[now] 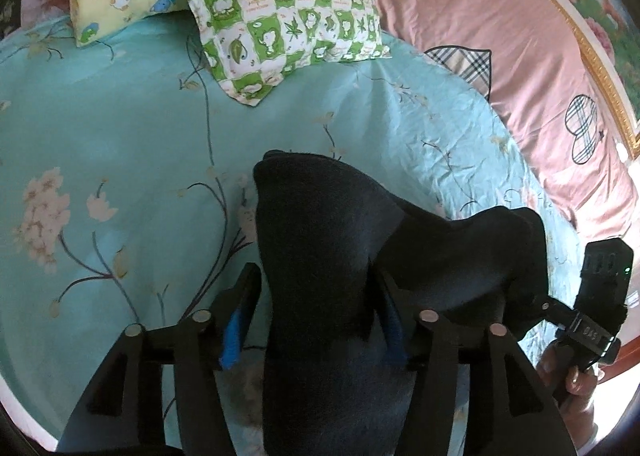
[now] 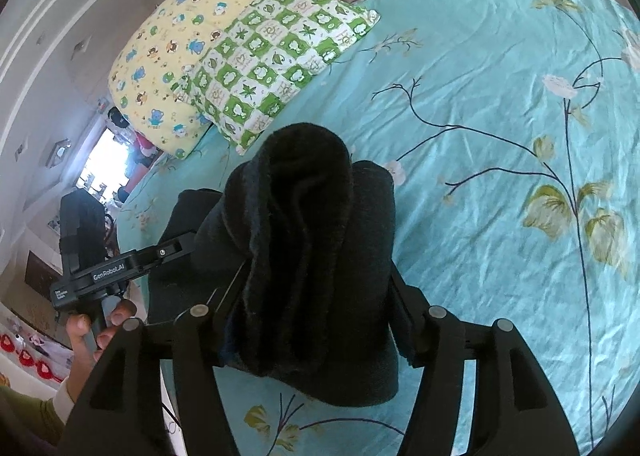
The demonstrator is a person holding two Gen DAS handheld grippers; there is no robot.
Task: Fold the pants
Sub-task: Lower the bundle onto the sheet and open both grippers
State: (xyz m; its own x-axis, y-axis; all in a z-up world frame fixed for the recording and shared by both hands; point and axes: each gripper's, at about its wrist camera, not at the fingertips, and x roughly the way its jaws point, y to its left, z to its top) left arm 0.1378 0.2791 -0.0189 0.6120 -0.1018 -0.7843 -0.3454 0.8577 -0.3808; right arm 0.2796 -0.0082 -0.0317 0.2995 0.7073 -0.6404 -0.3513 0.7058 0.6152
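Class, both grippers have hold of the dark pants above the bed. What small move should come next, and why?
Probably lower both grippers toward the teal bedsheet and spread them apart. The left gripper and right gripper each pinch bunched folds of the dark pants, which hang crumpled. The sheet ahead, short of the green checked pillow, looks free; laying the pants flat there seems needed before folding.

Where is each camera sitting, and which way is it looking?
Left wrist: it sits on the left gripper, looking along the fingers over the dark pants toward the green checked pillow; the person's other hand shows at right.
Right wrist: it sits on the right gripper, looking over the bunched pants across the teal bedsheet; the person's left hand shows at lower left.
Shared: pants, teal sheet, green checked pillow, yellow pillow, pink quilt.
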